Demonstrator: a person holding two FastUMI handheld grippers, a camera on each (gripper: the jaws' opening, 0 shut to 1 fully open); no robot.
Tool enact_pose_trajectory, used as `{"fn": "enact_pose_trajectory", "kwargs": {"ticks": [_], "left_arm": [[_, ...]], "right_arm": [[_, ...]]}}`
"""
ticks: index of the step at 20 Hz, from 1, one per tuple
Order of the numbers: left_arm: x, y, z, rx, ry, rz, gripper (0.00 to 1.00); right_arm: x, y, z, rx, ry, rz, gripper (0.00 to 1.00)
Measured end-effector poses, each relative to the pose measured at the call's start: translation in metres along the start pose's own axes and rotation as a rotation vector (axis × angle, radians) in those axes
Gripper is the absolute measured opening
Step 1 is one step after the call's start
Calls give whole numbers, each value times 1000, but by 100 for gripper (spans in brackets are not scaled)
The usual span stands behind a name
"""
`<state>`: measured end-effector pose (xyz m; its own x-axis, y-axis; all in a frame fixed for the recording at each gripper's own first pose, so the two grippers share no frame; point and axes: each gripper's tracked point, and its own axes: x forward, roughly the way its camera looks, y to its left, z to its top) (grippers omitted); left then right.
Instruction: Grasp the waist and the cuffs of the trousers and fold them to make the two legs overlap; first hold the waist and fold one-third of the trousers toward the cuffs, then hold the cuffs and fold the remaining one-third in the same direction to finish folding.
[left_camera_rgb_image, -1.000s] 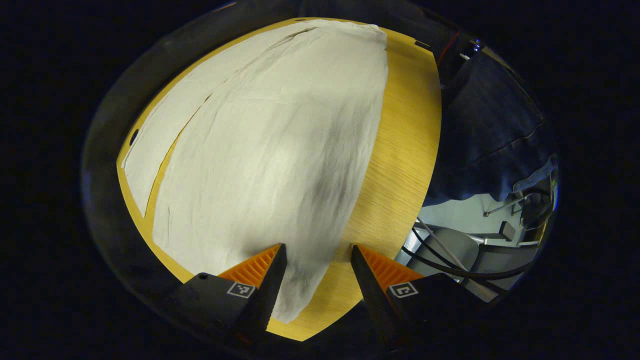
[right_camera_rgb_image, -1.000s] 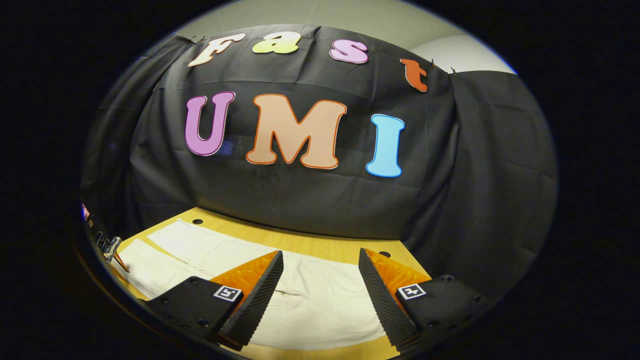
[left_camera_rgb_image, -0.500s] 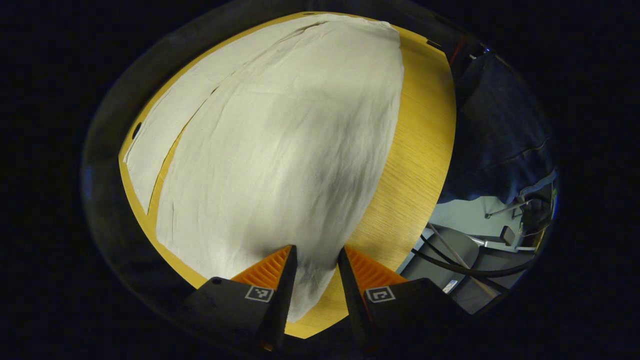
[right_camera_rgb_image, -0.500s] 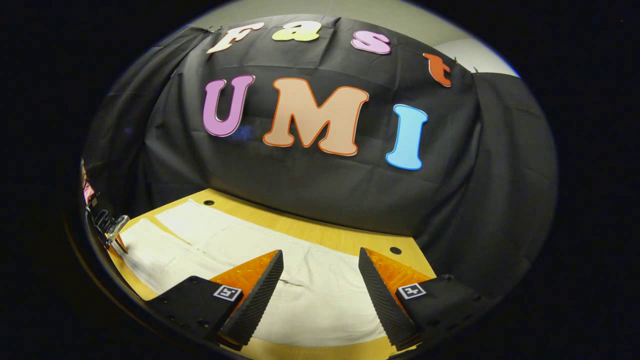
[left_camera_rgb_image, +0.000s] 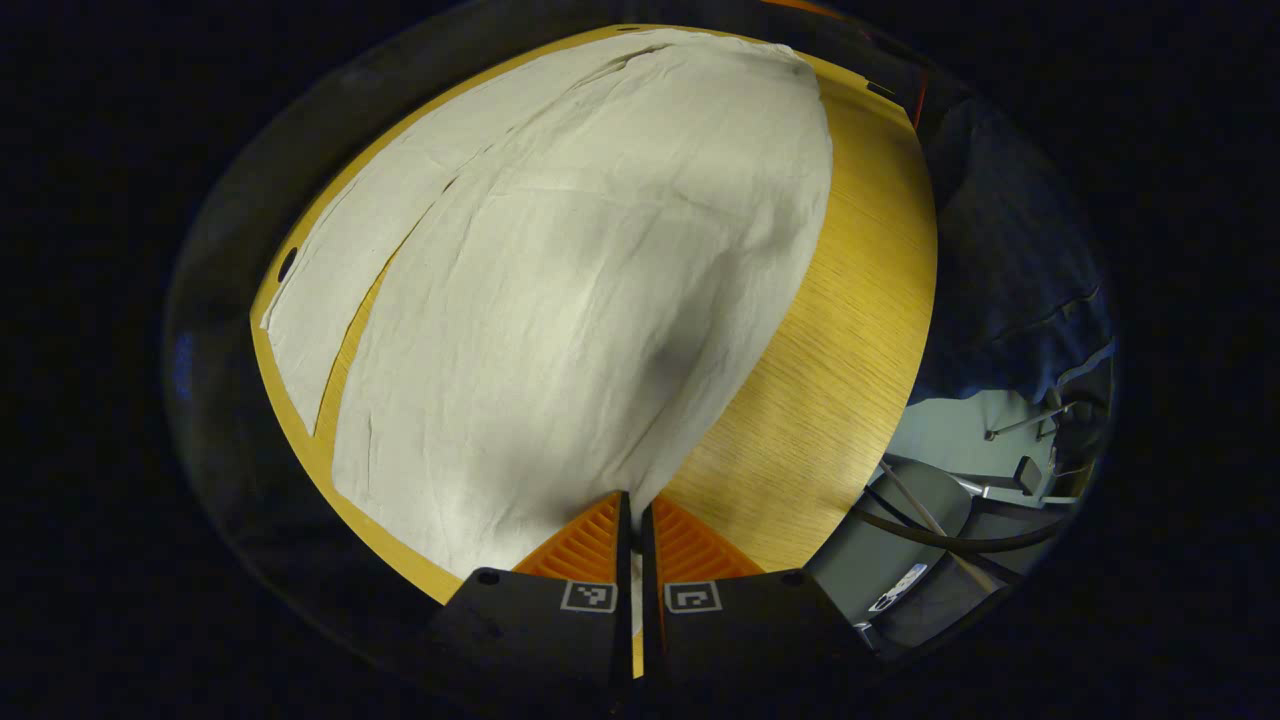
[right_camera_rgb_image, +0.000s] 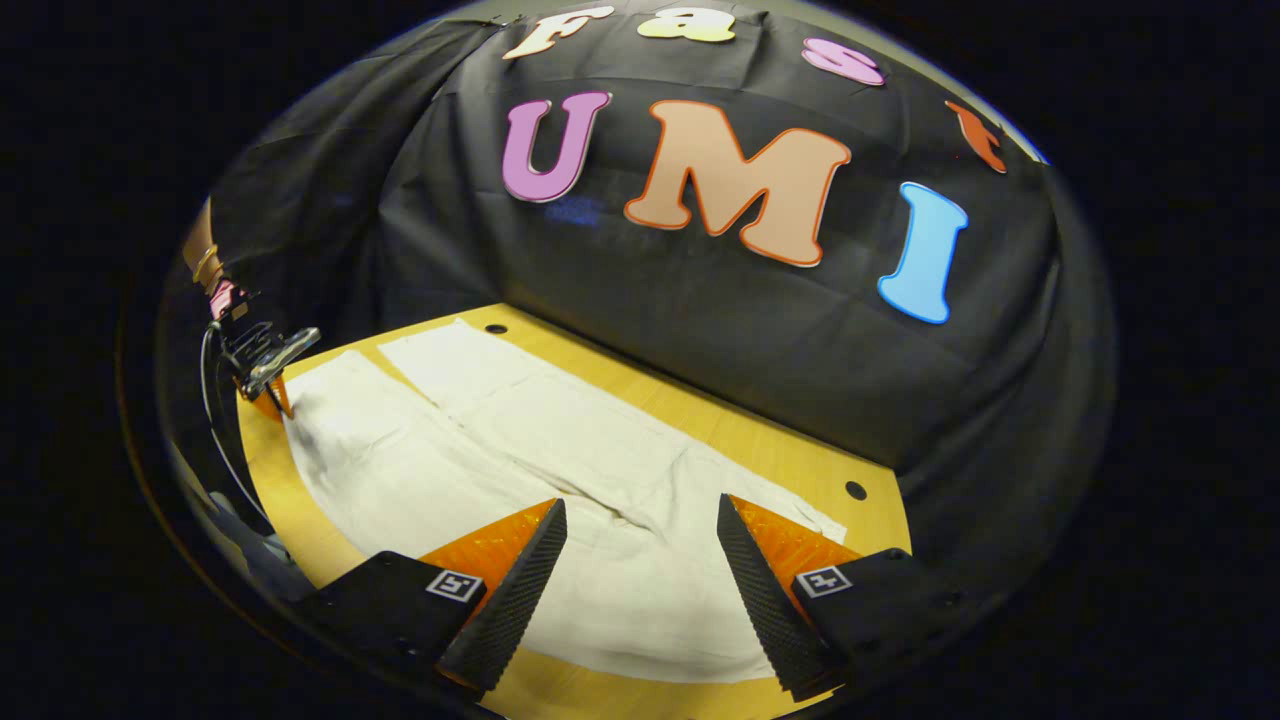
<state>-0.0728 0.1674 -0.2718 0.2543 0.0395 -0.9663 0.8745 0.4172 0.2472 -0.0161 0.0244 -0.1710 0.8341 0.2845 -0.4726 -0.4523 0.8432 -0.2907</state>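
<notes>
The cream trousers (left_camera_rgb_image: 560, 300) lie flat on the wooden counter (left_camera_rgb_image: 840, 330), with the two legs side by side and a narrow gap of wood between them. In the left gripper view, the left gripper (left_camera_rgb_image: 630, 520) is at the end of the near leg, and its two fingers are almost together with a thin edge of the cuff (left_camera_rgb_image: 600, 500) between them. I judge that it pinches the cuff, because the cloth goes into the slit between the fingers.

In the right gripper view, the right gripper (right_camera_rgb_image: 640, 560) hangs above the waist part of the trousers (right_camera_rgb_image: 600, 540), its fingers wide apart and not touching the cloth. Far at the left of this view one can see the other gripper (right_camera_rgb_image: 265, 355) at the cuff end, near the edge of the counter (right_camera_rgb_image: 760, 440).

The step in hand is the first one: to take hold of the waist and the cuffs so that one leg can be laid over the other. The cuff side seems ready. The next move asks the right gripper to come down to the near edge of the waist and close on it. After that both grippers should lift together and carry the near leg over the far leg, keeping the cloth stretched so that it does not wrinkle.
</notes>
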Motion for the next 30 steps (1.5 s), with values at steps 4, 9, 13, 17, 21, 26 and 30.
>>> {"fn": "enact_pose_trajectory", "kwargs": {"ticks": [4,9,13,17,21,26,30], "left_arm": [[1,0,0,-12,5,8,3],[1,1,0,-11,22,11,3],[2,1,0,1,34,23,3],[2,-1,0,-1,45,24,3],[2,-2,0,6,56,31,3],[3,-1,-1,-4,66,30,3],[3,-2,0,2,72,28,3]], "right_arm": [[4,-6,-40,-89,112,94,99],[-3,-24,-103,-256,280,207,98],[-9,-37,-151,-362,421,299,98],[-10,-44,-191,-431,540,380,98],[-8,-42,-216,-487,610,443,98],[-6,-42,-234,-504,672,488,95],[-9,-35,-240,-466,724,531,85]]}}
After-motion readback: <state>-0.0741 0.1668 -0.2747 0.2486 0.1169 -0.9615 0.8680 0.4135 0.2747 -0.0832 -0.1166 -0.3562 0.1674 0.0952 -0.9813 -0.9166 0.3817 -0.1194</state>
